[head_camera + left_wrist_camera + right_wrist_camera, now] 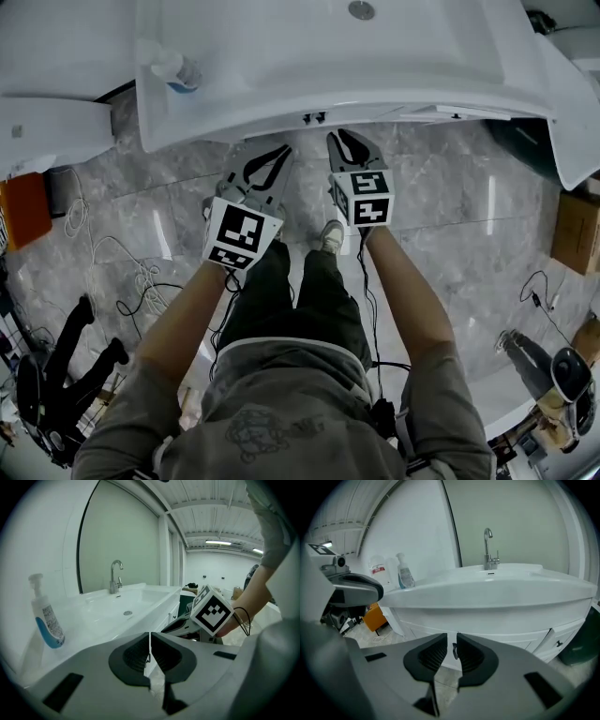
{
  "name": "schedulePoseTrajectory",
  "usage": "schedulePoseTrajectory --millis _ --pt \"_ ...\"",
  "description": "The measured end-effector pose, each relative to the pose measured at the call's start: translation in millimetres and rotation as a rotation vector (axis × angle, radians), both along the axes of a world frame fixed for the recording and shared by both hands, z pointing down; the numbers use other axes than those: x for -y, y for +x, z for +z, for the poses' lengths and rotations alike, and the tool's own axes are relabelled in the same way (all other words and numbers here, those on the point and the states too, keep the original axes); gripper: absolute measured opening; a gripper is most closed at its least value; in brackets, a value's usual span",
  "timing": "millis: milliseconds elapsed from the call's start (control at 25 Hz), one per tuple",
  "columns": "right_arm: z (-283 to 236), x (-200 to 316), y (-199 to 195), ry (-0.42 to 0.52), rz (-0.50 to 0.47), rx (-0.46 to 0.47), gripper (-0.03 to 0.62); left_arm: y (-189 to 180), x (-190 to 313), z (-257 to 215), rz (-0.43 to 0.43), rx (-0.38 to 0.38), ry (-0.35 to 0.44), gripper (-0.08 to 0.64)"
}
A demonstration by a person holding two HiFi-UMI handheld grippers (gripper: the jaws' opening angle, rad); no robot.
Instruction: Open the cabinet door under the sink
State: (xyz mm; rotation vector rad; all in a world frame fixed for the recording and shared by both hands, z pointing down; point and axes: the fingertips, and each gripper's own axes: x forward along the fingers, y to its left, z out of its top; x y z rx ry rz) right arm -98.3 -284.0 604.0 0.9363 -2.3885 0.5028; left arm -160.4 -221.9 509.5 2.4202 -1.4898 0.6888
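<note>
The white sink (309, 56) juts out over the white cabinet door (487, 637), which is closed. Two small dark handles (314, 118) show just under the sink's front edge. One handle (454, 651) lines up in the slit between the right gripper's jaws, still a short way ahead of them. My left gripper (281, 153) and right gripper (339, 139) hang side by side in front of the cabinet, below the sink's edge. Both have their jaws together with nothing held. The left gripper (149, 637) points along the sink's front, and the right gripper's marker cube (212, 610) is beside it.
A soap pump bottle (178, 70) stands on the sink's left corner, and a faucet (488, 550) at its back. On the marble floor lie cables (122, 272), an orange box (23, 211) and a cardboard box (577, 230). A dark bin (581, 644) stands right of the cabinet.
</note>
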Motion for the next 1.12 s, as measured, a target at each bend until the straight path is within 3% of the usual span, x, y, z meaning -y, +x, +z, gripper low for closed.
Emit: schedulePoseTrajectory --millis 640,1120 --pt "130.8 36.8 -20.1 -0.087 -0.008 -0.067 0.104 0.1 28.1 96.2 -0.009 0.003 -0.051 0.025" --pt "158.6 54.0 -34.9 -0.122 0.043 -0.047 0.072 -6.8 25.2 127.8 -0.037 -0.019 -0.076 0.025"
